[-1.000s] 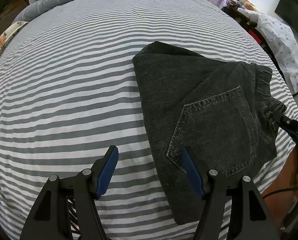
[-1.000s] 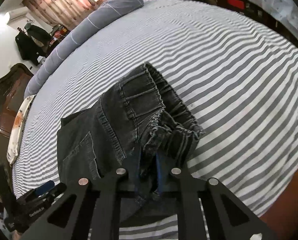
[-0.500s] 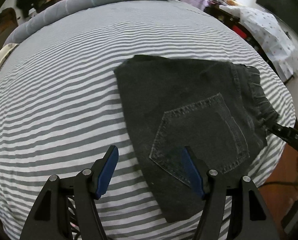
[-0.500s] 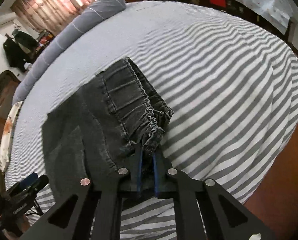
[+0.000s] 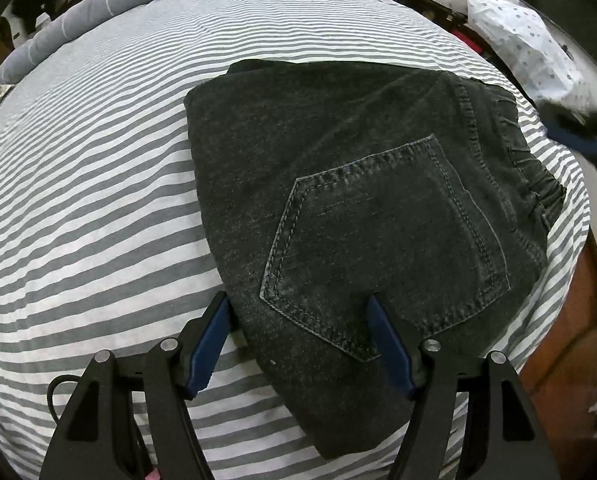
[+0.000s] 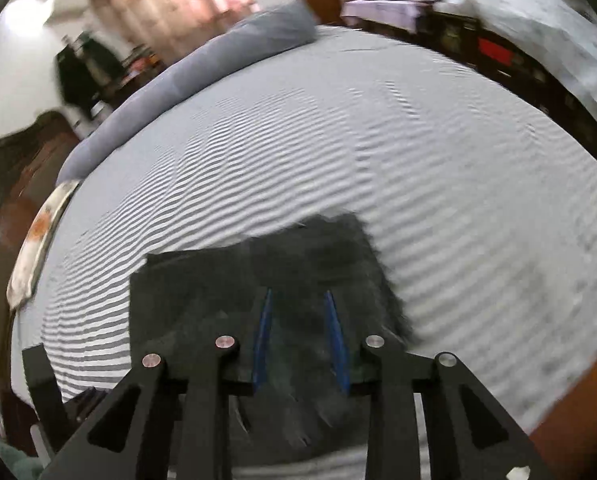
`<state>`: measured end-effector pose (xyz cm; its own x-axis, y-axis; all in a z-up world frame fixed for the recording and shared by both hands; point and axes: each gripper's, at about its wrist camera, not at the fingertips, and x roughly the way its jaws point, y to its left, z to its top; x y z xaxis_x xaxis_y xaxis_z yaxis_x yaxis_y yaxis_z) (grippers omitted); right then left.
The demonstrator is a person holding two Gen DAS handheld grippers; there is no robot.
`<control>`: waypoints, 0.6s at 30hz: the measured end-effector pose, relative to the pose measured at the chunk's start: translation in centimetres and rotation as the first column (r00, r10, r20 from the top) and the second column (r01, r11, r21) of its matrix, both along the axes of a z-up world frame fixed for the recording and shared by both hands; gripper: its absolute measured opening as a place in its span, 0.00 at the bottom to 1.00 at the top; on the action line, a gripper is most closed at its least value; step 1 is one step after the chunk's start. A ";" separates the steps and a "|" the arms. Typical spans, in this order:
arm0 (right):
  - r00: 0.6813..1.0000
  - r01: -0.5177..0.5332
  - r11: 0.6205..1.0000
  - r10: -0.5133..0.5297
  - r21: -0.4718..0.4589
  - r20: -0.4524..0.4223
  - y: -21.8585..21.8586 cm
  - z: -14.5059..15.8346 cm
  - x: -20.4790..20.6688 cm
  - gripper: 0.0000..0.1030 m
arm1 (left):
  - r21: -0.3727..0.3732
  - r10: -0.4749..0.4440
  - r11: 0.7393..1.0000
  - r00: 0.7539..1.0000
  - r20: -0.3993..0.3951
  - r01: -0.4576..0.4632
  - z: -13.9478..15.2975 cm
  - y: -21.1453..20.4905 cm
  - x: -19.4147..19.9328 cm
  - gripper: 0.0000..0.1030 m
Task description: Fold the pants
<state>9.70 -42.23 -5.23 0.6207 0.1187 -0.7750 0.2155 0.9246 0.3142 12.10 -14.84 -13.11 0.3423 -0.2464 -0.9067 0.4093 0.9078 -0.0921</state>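
The left wrist view is sharp and shows the folded dark charcoal denim pants [image 5: 362, 216] lying flat on the grey-and-white striped bedsheet [image 5: 90, 168], back pocket [image 5: 382, 248] facing up and the gathered elastic waistband [image 5: 534, 168] toward the bed's right edge. The right wrist view is smeared by motion; there the pants [image 6: 234, 288] read only as a dark flat patch low in the frame, with no stitching legible, but it shows more of the room: a long grey bolster pillow [image 6: 202, 68] along the far side of the bed and a reddish curtain behind it.

The left gripper [image 5: 298, 344] has its blue-padded fingers spread wide, straddling the near left corner of the pants; the left pad sits just off the fabric's edge over the sheet, the right pad over the pocket's lower corner. Whether they touch the cloth cannot be told.

The right gripper [image 6: 300, 336] has its fingers parted with nothing between them, above the waistband end. In the left view it appears as a blurred dark shape [image 5: 582, 132] beyond the waistband.
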 end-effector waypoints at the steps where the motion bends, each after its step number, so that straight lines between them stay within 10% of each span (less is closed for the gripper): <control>1: 0.999 -0.034 0.999 0.034 -0.009 -0.010 0.7 -0.4 1.2 0.26 | 0.001 0.000 1.000 1.000 0.003 0.000 0.0 -0.1 -0.1 0.68; 9: 0.989 -0.066 0.998 0.064 -0.013 -0.136 1.0 -5.2 7.0 0.21 | -0.013 0.007 1.000 1.000 -0.007 -0.007 -0.4 0.2 0.1 0.71; 18: 0.983 -0.133 0.987 0.120 -0.090 -0.141 3.0 -3.6 2.4 0.23 | 0.009 0.001 1.000 1.000 0.006 -0.001 -0.1 0.4 -1.5 0.71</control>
